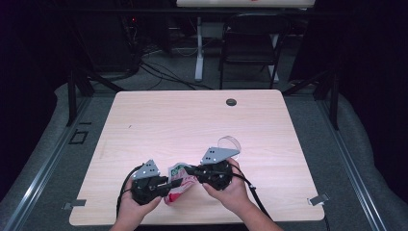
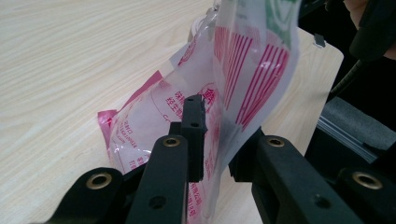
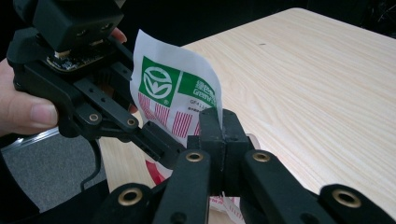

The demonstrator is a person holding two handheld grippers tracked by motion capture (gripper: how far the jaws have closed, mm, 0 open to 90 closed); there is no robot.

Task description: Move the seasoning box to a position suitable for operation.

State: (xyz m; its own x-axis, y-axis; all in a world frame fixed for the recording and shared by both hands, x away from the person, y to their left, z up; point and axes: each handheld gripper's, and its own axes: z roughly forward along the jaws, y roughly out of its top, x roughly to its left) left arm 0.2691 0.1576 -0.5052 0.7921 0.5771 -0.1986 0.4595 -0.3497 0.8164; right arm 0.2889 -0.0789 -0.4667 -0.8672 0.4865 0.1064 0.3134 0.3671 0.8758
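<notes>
A pink, white and green printed plastic bag (image 1: 177,184) is held up off the wooden table (image 1: 192,120) near its front edge. My right gripper (image 3: 222,126) is shut on the bag's (image 3: 173,91) upper white edge, with its jaws pressed together. My left gripper (image 2: 224,140) comes from the other side. Its jaws stand slightly apart with the bag's (image 2: 243,70) film between them, and the pads do not pinch it. In the high view the left gripper (image 1: 174,183) and right gripper (image 1: 188,170) meet at the bag, each in a hand.
A curled clear plastic strip (image 1: 230,142) lies just behind the right gripper. A dark round grommet (image 1: 231,102) sits near the table's far edge. Metal clips (image 1: 318,198) mark the front corners. A black chair (image 1: 250,43) stands beyond the table.
</notes>
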